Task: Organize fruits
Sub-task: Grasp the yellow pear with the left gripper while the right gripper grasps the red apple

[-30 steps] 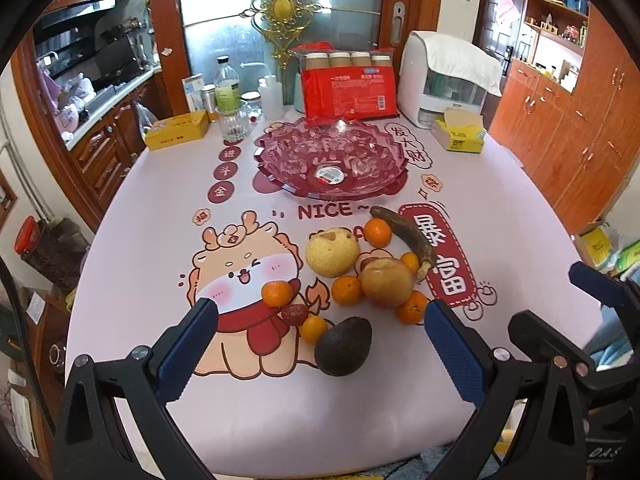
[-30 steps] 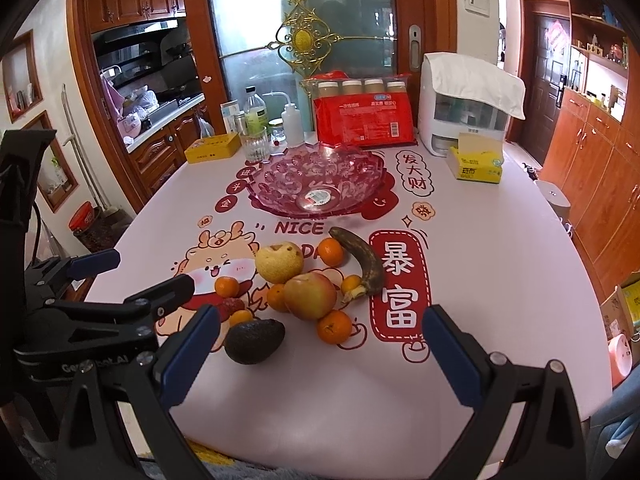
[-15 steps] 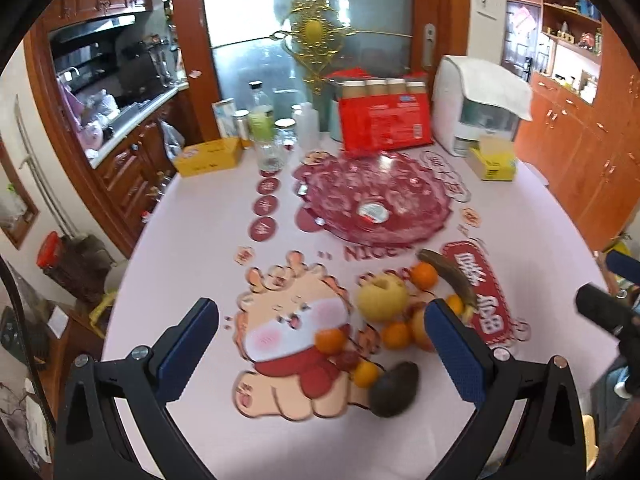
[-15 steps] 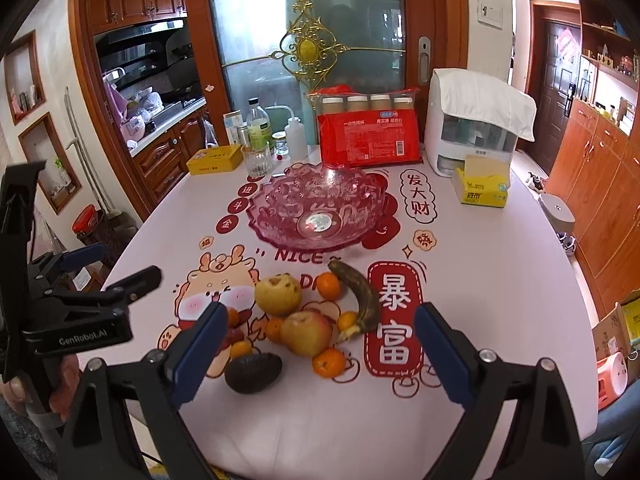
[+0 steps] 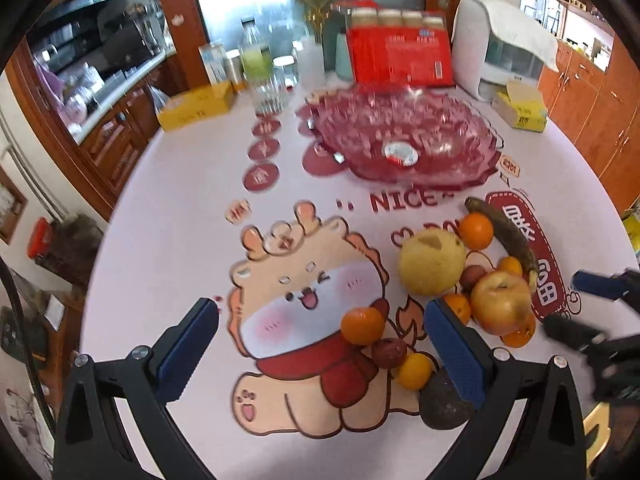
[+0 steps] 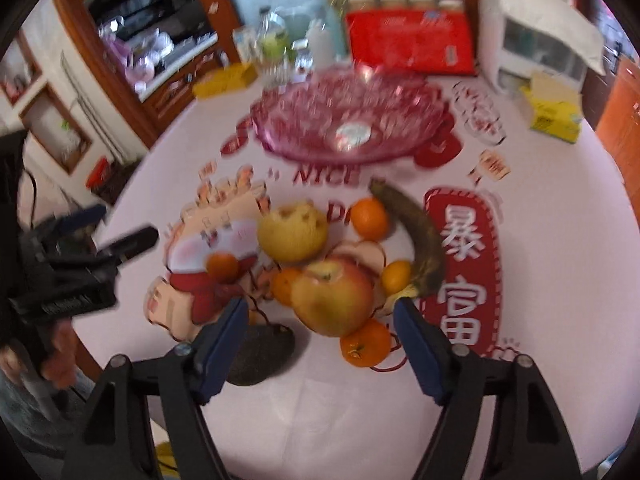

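Observation:
A pile of fruit lies on the printed tablecloth: a red-yellow apple (image 6: 332,298), a yellow pear (image 6: 292,232), a dark banana (image 6: 420,240), an avocado (image 6: 260,358) and several small oranges. An empty pink glass bowl (image 6: 348,120) stands behind the pile. My right gripper (image 6: 320,320) is open, low over the table, with the apple between its fingers. My left gripper (image 5: 320,320) is open and empty, above the cartoon print, with an orange (image 5: 362,325) between its fingers. The apple (image 5: 500,304), pear (image 5: 432,262) and bowl (image 5: 404,140) also show in the left wrist view.
A red package (image 5: 400,56), a white appliance (image 5: 504,48), yellow boxes (image 5: 196,106), bottles and a glass (image 5: 268,96) line the table's far edge. Wooden cabinets stand to both sides. The right gripper's fingers (image 5: 592,284) show at the right of the left wrist view.
Both grippers have moved forward and down toward the fruit pile. The right gripper now frames the apple; the left has come closer to the oranges. Both stay open.

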Tool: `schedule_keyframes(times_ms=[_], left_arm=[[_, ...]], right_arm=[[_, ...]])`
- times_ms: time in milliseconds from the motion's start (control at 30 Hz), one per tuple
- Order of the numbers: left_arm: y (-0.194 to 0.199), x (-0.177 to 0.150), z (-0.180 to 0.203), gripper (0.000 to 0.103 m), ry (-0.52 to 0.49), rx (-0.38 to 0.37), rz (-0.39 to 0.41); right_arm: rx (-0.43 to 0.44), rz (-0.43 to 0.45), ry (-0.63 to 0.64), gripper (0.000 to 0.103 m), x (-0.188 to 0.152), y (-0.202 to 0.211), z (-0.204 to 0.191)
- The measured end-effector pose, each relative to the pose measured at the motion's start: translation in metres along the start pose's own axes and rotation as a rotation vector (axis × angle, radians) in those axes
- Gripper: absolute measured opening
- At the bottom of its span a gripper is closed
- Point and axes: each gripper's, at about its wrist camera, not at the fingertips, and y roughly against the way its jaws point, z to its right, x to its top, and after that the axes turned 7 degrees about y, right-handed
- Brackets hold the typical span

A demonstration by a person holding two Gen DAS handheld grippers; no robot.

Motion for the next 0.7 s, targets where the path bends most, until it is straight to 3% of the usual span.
schedule_keyframes(times_ms=[133,467,567,700], left_arm=[[-0.028,-0.001,-0.002,0.102,0.05,-0.057,-0.067],[-0.083,0.013,0.023,0.102,0.17,-0.205,-0.2],[-0.091,0.018,0.039,0.102,0.169,-0.219,-0.216],[-0.102,0.023,0.057,0.101,0.145,-0.197,-0.225]], right_arm=[[-0.002,-0.035,0.046,0.075,-0.008,-0.033,0.001],[0.047,-0.081,0.155,0.075,-0.006,-0.069,0.002],[0.031,-0.081,0.186,0.069,-0.008,-0.076,0.003],[0.055,-0.055,0.177,0.068,-0.013,-0.074,0.01]])
